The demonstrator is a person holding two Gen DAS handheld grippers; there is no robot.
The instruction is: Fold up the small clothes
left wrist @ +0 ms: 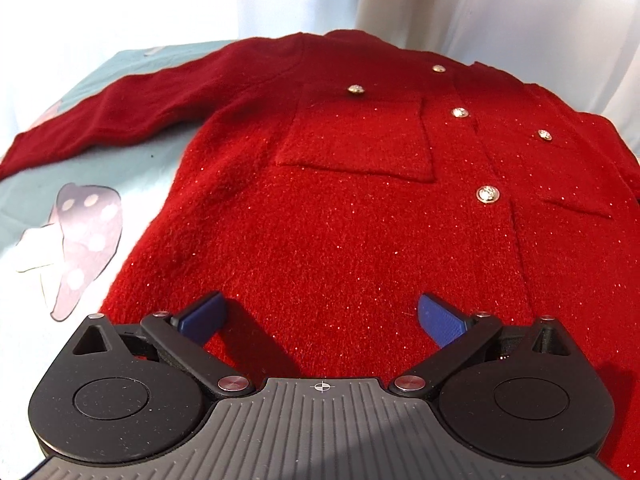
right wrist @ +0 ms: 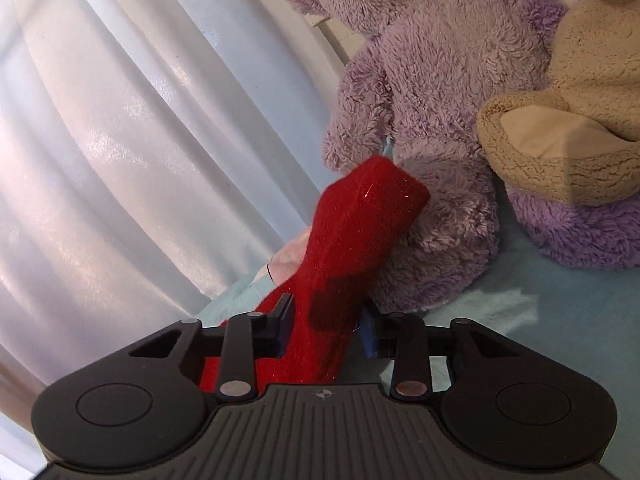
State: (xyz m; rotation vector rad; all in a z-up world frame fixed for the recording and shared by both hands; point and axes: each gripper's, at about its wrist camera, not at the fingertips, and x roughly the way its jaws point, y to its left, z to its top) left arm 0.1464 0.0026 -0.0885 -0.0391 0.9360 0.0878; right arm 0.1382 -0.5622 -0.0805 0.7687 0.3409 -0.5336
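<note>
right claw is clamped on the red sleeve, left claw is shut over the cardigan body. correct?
Not quite. The left claw is open, not shut: in the left wrist view its blue fingers stand wide apart above the cardigan with no fabric pinched between them. The rest holds: the right wrist view shows the right claw clamped on the red sleeve.

cardigan [left wrist: 340,208] on bedsheet [left wrist: 120,160], curtain [left wrist: 500,0] behind
</note>
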